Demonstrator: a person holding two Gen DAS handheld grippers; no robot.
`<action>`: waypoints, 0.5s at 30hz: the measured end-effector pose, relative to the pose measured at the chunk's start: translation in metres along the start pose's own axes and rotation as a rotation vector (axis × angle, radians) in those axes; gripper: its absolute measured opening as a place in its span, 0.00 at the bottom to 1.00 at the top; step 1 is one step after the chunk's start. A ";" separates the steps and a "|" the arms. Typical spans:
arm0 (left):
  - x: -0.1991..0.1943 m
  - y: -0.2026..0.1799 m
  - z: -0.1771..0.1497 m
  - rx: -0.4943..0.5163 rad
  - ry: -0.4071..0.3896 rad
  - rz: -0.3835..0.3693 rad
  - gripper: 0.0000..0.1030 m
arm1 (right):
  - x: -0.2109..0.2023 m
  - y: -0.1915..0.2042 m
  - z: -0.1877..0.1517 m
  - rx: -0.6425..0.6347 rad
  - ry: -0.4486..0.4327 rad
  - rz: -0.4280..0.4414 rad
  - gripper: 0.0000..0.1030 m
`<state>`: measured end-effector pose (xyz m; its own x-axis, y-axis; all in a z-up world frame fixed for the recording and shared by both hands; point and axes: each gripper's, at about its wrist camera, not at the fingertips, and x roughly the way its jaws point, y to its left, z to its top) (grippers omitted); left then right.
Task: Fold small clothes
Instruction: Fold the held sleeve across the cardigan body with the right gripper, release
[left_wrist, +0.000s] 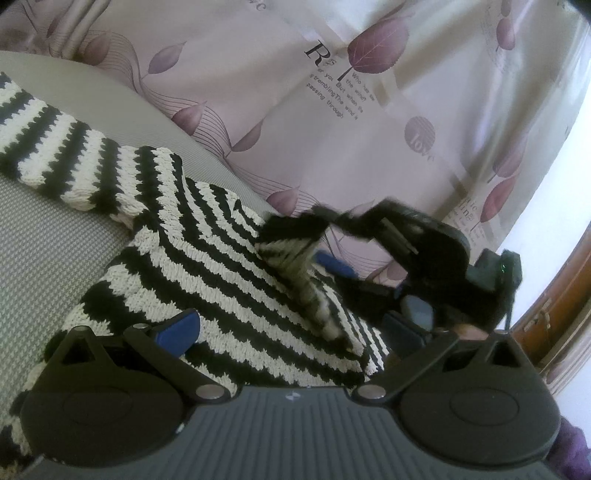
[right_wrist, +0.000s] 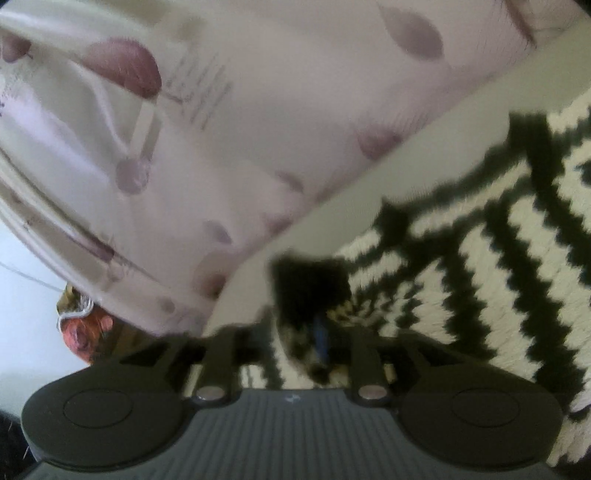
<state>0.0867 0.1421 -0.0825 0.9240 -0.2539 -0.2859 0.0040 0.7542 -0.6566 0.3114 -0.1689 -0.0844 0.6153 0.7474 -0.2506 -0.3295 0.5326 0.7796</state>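
A small black-and-white striped knitted sweater (left_wrist: 207, 236) is spread on a grey woven seat cushion (left_wrist: 44, 236), in front of a pale curtain printed with purple leaves (left_wrist: 332, 92). One sleeve is stretched away to the far left, and the body lies near the cameras, so the long axis of the garment runs from far left to near right in the left wrist view.

The left gripper (left_wrist: 295, 325) is placed directly over the near part of the body. Its blue pads are seen far apart, one on the knit at the left and one at the right edge of the garment, so it is judged to be released, with nothing pinched.

The right gripper (left_wrist: 332, 262) is seen further away, at the right edge of the sweater. A raised flap with a black cuff (left_wrist: 291, 232), probably the other sleeve, stands up just beside its fingers. In the right wrist view, which is blurred, striped fabric is seen between the jaws, close to a blue pad (right_wrist: 321, 332). Whether the pads press on this fabric cannot be told.

The flap lies nearer to the right gripper than to the left one. It is judged that the flap must be laid leftward across the body, while the body is kept flat by the left gripper.
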 end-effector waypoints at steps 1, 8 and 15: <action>0.000 0.000 0.000 -0.001 -0.002 0.002 1.00 | -0.002 -0.001 -0.002 0.008 -0.001 0.010 0.59; 0.003 -0.002 0.000 0.009 0.004 0.015 1.00 | -0.065 -0.009 -0.006 0.037 -0.126 0.136 0.70; -0.004 0.002 0.011 -0.015 0.059 -0.007 1.00 | -0.141 -0.008 -0.045 -0.207 -0.109 -0.098 0.70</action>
<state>0.0871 0.1514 -0.0756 0.9000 -0.2944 -0.3216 0.0043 0.7436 -0.6687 0.1945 -0.2606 -0.0812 0.7214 0.6470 -0.2469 -0.3971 0.6787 0.6178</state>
